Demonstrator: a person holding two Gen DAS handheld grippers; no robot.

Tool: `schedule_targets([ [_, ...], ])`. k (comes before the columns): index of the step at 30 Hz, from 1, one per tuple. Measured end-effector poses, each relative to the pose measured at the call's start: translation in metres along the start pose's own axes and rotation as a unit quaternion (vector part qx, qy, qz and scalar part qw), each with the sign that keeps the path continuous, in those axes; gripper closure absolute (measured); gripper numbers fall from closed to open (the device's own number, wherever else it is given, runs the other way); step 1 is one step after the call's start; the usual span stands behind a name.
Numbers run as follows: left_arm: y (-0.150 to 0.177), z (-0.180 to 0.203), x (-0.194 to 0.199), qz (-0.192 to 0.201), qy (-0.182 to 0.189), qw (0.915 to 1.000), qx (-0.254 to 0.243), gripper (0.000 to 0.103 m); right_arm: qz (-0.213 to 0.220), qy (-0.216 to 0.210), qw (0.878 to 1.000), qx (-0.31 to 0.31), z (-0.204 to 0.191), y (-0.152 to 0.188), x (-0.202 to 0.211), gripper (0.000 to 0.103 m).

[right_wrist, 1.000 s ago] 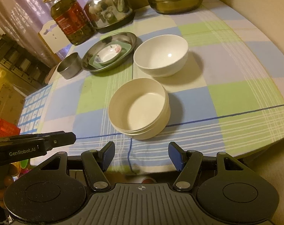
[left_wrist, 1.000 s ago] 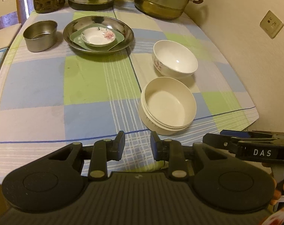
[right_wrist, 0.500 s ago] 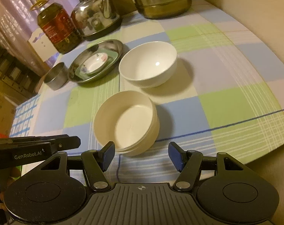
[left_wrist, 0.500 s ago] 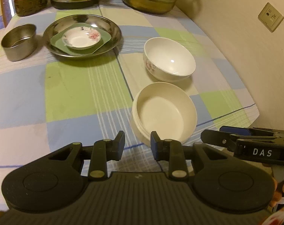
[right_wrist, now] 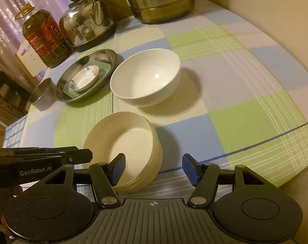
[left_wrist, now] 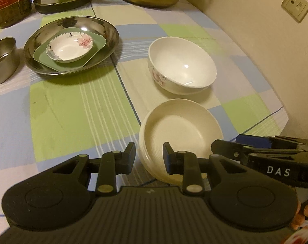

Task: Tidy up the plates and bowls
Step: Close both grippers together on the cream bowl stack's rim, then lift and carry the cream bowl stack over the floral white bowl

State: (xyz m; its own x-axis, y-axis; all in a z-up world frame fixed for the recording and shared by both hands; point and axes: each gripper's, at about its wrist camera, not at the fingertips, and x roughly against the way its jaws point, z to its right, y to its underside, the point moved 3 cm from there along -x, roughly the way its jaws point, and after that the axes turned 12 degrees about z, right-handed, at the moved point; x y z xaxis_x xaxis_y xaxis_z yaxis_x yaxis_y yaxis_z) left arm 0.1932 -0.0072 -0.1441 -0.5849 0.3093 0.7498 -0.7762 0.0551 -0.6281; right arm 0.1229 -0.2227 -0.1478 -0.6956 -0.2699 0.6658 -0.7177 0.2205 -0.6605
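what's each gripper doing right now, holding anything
left gripper: open a little, holding nothing, at the cream bowl rim
right gripper: open wide, holding nothing

A checked tablecloth [left_wrist: 72,105] in blue, green and cream – beige wall [left_wrist: 255,20] with a socket [left_wrist: 295,5], pale curtains [right_wrist: 7,6] behind.

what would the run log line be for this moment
left gripper open, jaws straddling cream bowl rim | right gripper open, same bowl | white bowl untouched

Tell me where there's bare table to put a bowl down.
Free: the cloth left of the cream bowl, in front of the steel plate; and the wide stretch right of the white bowl toward the wall. Crowded: the back edge, with bottle, kettle and pot.
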Motion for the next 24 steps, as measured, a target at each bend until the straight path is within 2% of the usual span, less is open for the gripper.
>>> schedule_targets([
  [14,0.001,-0.002,-0.021,-0.020,0.004,0.9998,-0.009,0.082,-0.005,-0.005,1.000,-0.011,-0.003,0.003,-0.019,0.073],
  [20,0.004,0.001,-0.022,-0.020,0.007,0.9997,-0.015,0.085,-0.002,-0.001,1.000,-0.018,-0.001,0.002,-0.019,0.080],
  [24,0.003,-0.001,-0.017,-0.017,0.009,0.9998,-0.010,0.085,-0.001,-0.003,1.000,-0.020,-0.002,0.001,-0.018,0.081],
])
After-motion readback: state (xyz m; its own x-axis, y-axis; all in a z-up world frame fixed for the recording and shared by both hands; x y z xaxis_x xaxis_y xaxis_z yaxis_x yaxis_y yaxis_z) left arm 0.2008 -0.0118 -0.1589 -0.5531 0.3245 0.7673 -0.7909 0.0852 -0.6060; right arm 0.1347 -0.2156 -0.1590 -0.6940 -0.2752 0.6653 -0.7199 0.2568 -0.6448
